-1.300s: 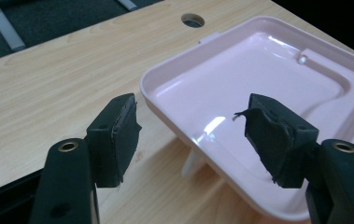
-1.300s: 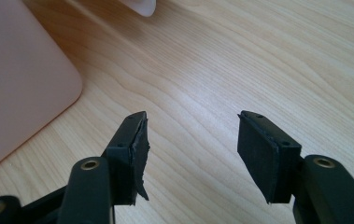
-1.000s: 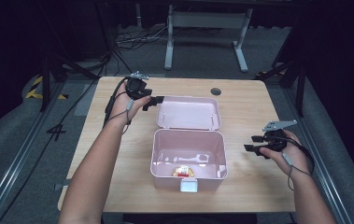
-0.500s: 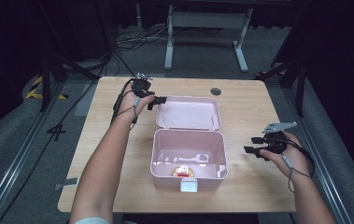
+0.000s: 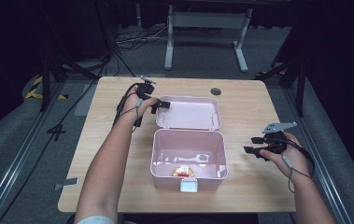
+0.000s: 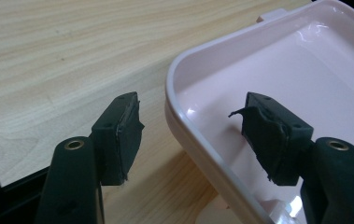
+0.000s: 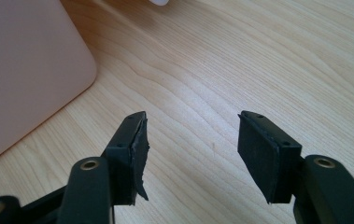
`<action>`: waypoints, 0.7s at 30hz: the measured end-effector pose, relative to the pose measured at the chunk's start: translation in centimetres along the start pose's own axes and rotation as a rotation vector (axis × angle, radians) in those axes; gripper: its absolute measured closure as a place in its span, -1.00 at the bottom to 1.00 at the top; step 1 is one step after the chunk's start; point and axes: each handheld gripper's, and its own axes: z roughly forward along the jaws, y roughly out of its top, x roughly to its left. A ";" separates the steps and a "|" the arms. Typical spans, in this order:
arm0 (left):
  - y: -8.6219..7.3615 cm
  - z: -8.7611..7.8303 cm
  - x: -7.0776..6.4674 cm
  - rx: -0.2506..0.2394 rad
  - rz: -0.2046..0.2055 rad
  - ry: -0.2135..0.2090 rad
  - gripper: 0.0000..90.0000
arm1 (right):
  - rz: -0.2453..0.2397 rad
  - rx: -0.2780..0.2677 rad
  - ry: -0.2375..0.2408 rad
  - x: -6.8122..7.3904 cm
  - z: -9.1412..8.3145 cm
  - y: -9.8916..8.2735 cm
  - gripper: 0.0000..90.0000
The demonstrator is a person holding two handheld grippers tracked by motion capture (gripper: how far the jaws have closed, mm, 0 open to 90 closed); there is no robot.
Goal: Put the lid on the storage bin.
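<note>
A light wooden table (image 5: 118,186) is seen from the high view, with a pink box (image 5: 188,161) set open near its front edge and the box's lid (image 5: 191,113) laid back flat on the tabletop just behind it, inner side up. Inside the box a white, key-shaped piece (image 5: 194,159) is seen on the bottom, and a small red and yellow item (image 5: 182,171) lies close to the front wall; what that item is cannot be made out. The left gripper (image 5: 161,106) is held at the lid's left end, and in the left gripper view (image 6: 191,133) its jaws are seen astride the lid's rim (image 6: 198,154), one pad outside over the wood and the other inside over the pink surface; the jaws have just been closing, yet a gap is left on both sides of the rim, so nothing is gripped. The right gripper (image 5: 253,145) is held to the right of the box, apart from it, and in the right gripper view (image 7: 191,154) its jaws are seen spread over bare wood with nothing between them, the box's side wall (image 7: 25,70) lying off to one side.
</note>
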 end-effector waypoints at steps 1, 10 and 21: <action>0.0 0.1 0.1 -0.003 -0.009 -0.006 -0.16 | 0.004 -0.001 0.000 0.0 0.0 0.0 -0.03; 0.2 -0.2 -0.3 -0.014 -0.038 -0.026 0.16 | 0.021 -0.004 -0.002 -0.1 -0.1 0.0 -0.04; 0.8 -1.8 -0.7 -0.085 -0.052 -0.013 0.50 | 0.030 -0.020 0.016 0.0 -0.2 0.1 -0.04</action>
